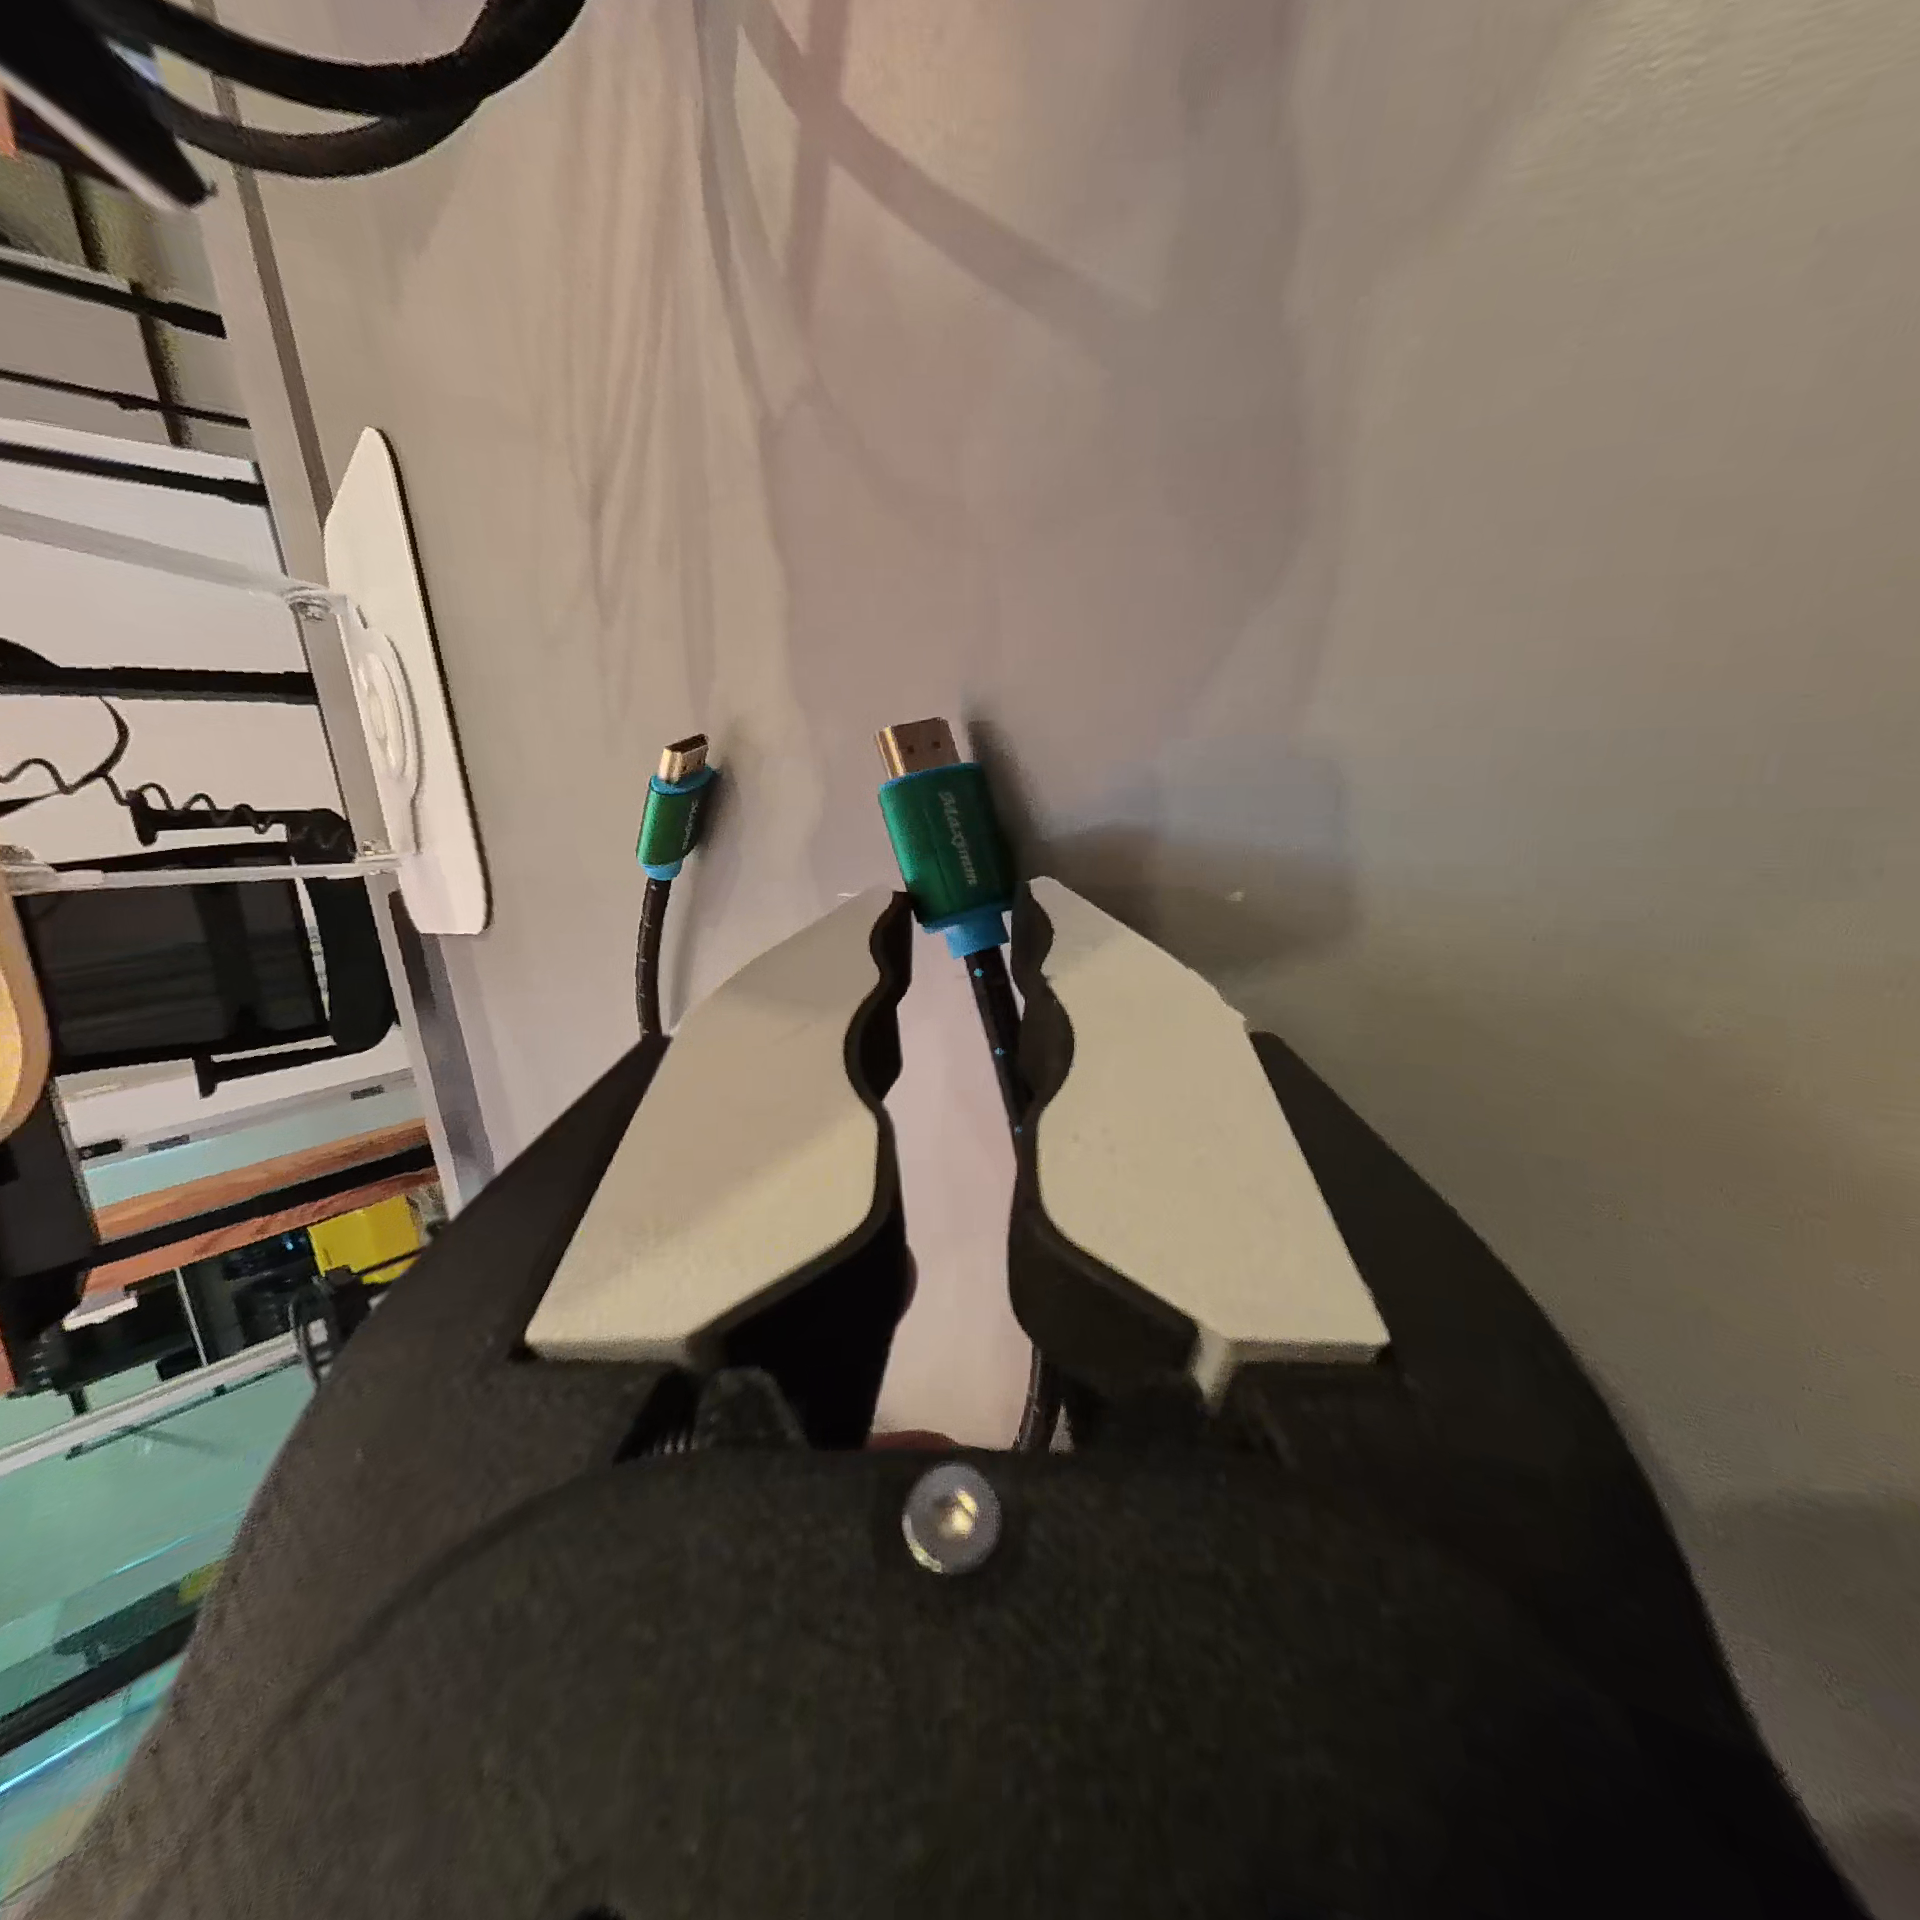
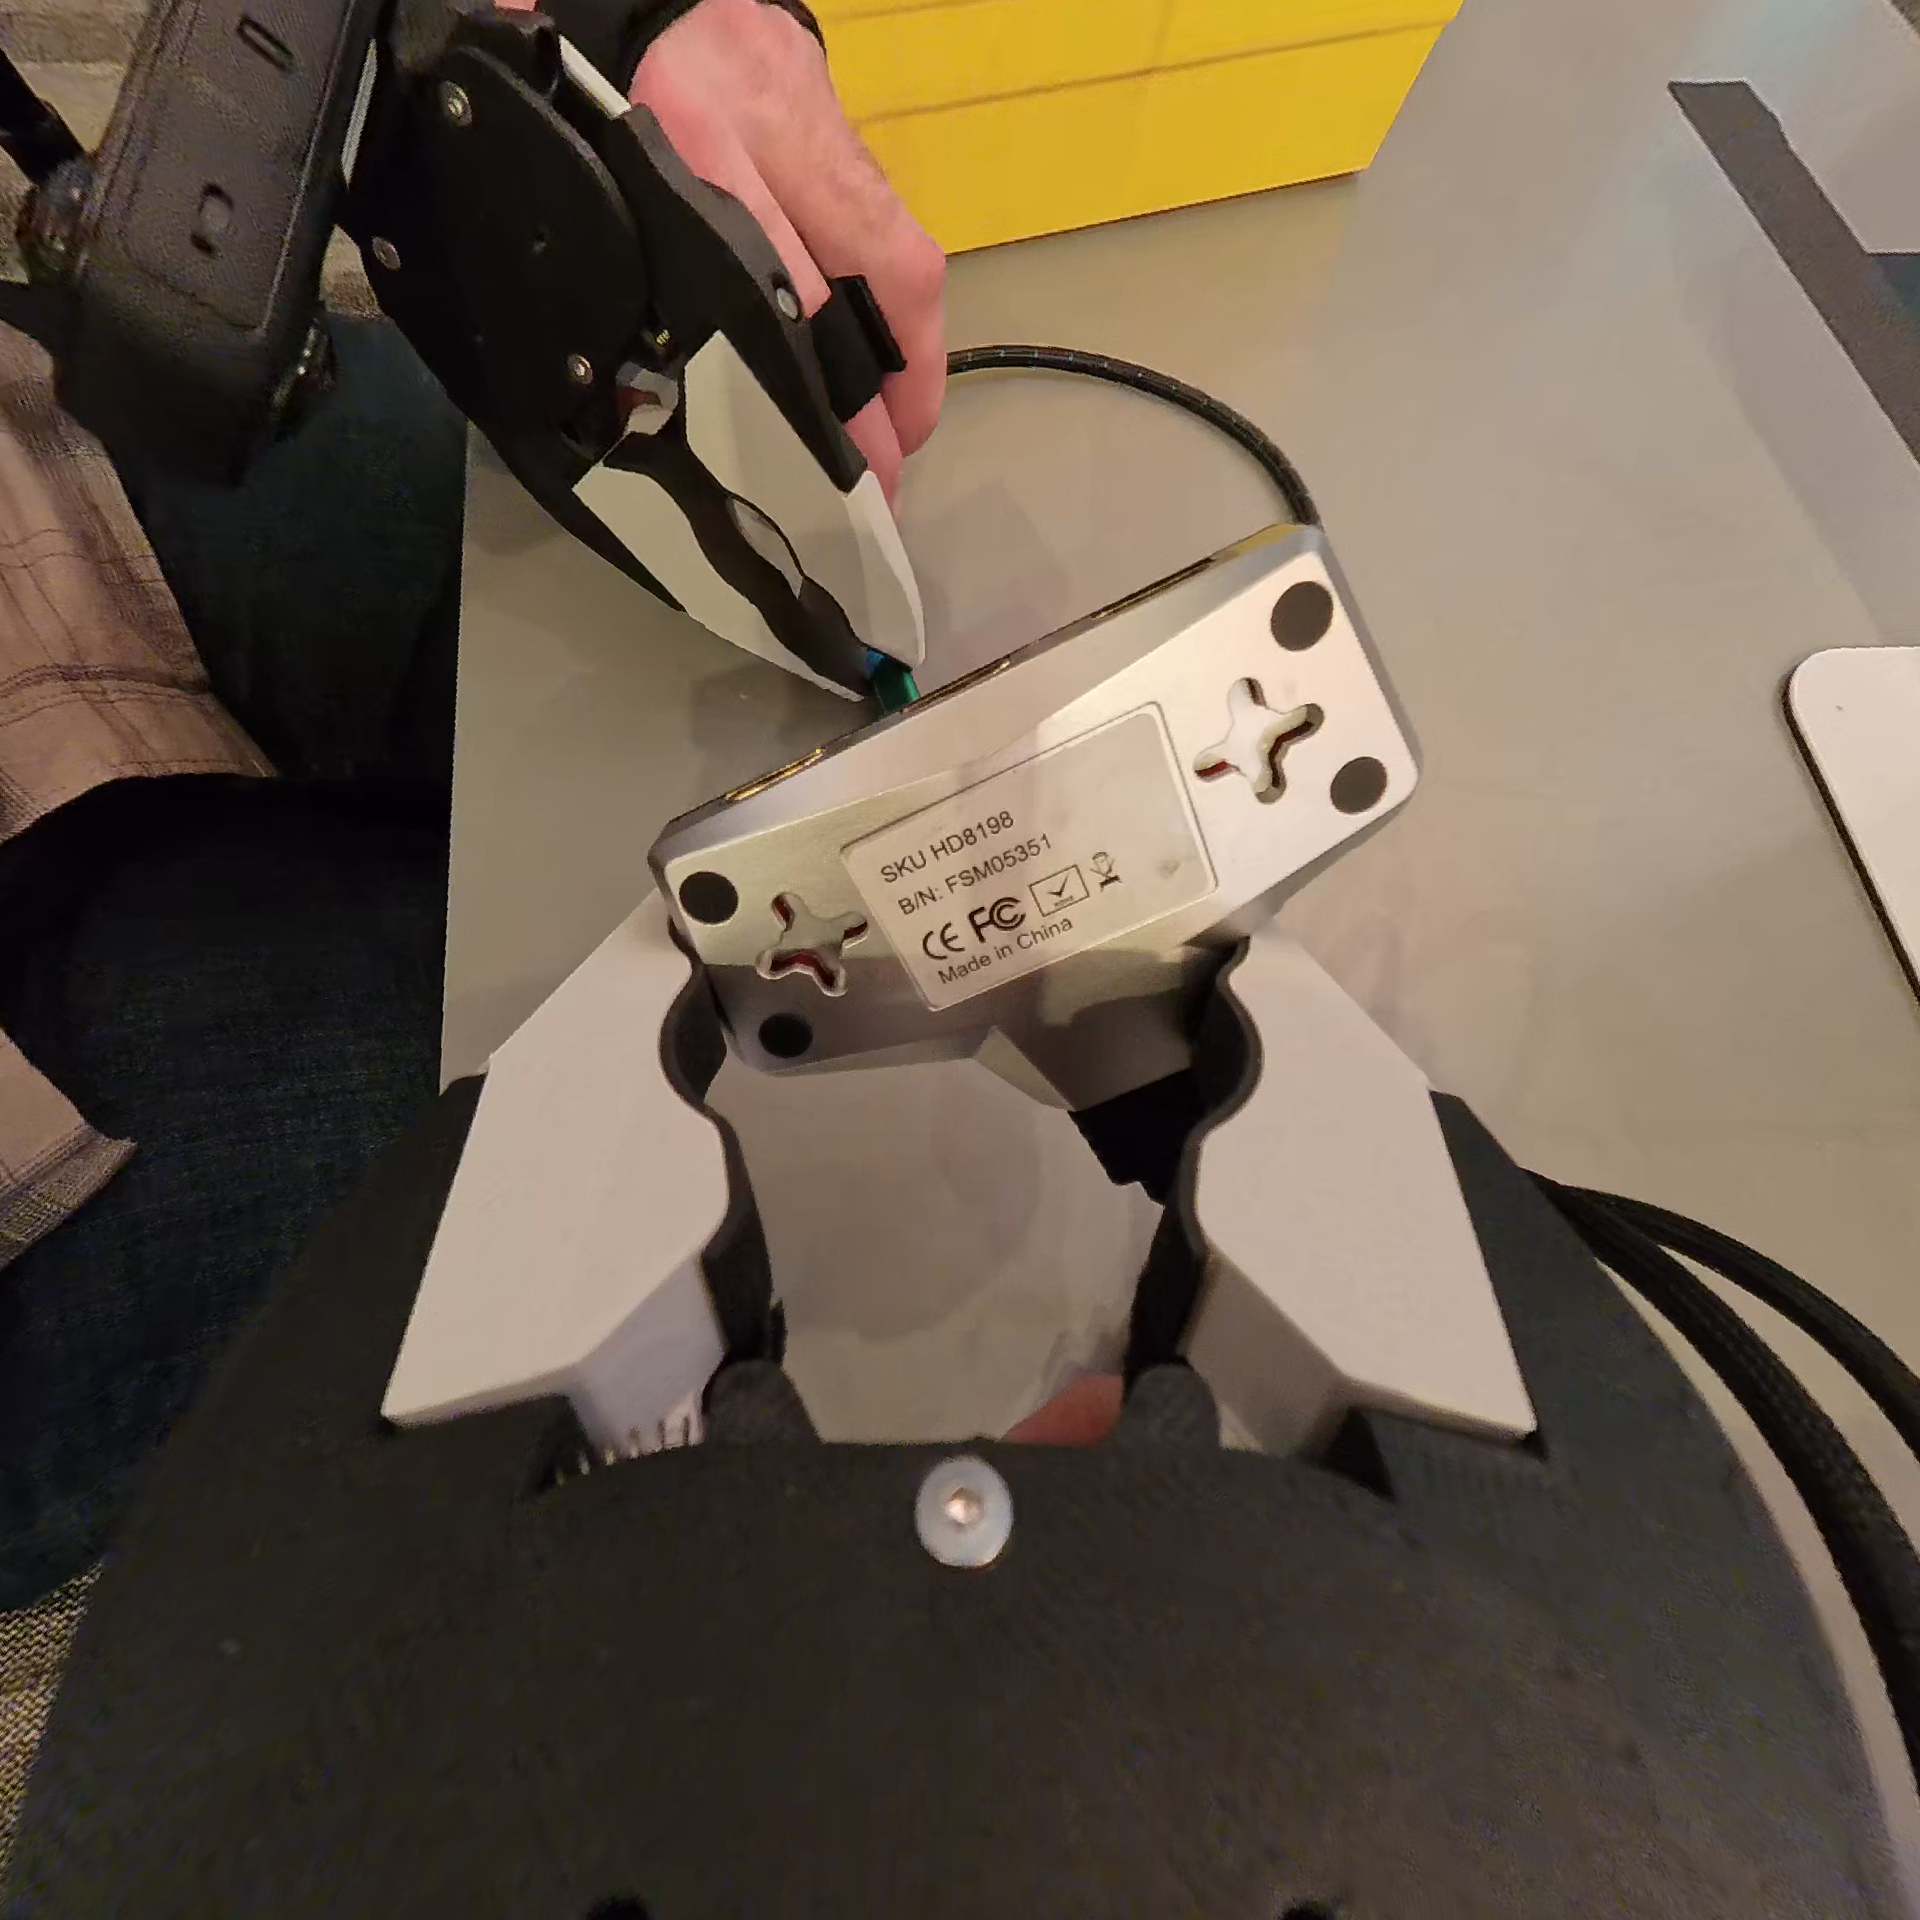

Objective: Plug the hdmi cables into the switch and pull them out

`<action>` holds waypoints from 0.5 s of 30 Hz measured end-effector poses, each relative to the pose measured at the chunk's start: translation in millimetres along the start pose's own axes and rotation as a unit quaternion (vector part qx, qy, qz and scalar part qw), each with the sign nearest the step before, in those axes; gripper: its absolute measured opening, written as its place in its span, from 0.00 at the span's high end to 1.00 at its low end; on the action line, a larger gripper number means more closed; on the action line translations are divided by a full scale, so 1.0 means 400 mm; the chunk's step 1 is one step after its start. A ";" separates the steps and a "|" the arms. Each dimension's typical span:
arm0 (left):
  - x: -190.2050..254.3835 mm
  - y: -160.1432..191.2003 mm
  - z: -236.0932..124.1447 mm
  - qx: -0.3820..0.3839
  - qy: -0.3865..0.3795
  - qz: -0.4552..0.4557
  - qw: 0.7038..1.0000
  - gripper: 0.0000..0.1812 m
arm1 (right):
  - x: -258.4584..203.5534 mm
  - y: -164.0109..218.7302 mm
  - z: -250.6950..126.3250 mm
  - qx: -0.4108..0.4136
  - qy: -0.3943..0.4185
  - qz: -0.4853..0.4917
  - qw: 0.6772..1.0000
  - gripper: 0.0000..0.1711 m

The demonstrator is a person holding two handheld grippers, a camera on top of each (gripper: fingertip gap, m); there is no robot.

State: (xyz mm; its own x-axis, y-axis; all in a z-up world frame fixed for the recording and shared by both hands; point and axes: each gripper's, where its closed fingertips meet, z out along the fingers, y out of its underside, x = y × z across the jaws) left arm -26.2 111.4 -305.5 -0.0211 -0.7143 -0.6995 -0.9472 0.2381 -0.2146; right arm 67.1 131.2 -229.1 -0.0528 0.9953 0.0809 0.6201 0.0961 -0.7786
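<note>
Pinching the green HDMI plug (image 1: 940, 842) at its blue collar, your left gripper (image 1: 956, 914) leaves the gold tip free for a port. Your right gripper (image 2: 956, 997) clamps the silver switch (image 2: 1039, 821), tilted off the grey table (image 2: 1558, 520), ports facing far-left toward that plug. A second plug (image 1: 681, 810) lies left, untouched.

Smooth grey tabletop (image 2: 1558, 499) under warm light; bright yellow box (image 2: 1122, 114) at its far edge; flat white rounded-corner pad (image 2: 1860, 800) near right edge.
</note>
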 end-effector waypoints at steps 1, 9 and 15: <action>-0.002 0.002 0.001 -0.001 0.001 -0.003 1.000 0.90 | 0.000 0.002 0.002 -0.004 0.001 -0.001 1.000 0.46; -0.004 -0.003 -0.012 0.013 0.031 -0.066 0.997 0.92 | -0.017 0.072 0.058 -0.103 -0.002 -0.029 0.994 0.46; -0.021 -0.023 -0.032 0.042 0.046 -0.119 0.991 0.93 | -0.050 0.126 0.115 -0.177 -0.025 -0.049 0.983 0.46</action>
State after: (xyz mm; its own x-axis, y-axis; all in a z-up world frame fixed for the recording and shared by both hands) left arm -21.6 106.8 -288.7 0.1663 -0.8128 -0.5583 -0.8993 0.1072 -0.4239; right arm 63.4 116.6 -298.7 -0.1584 0.9816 0.1070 0.8432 0.1908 -0.5025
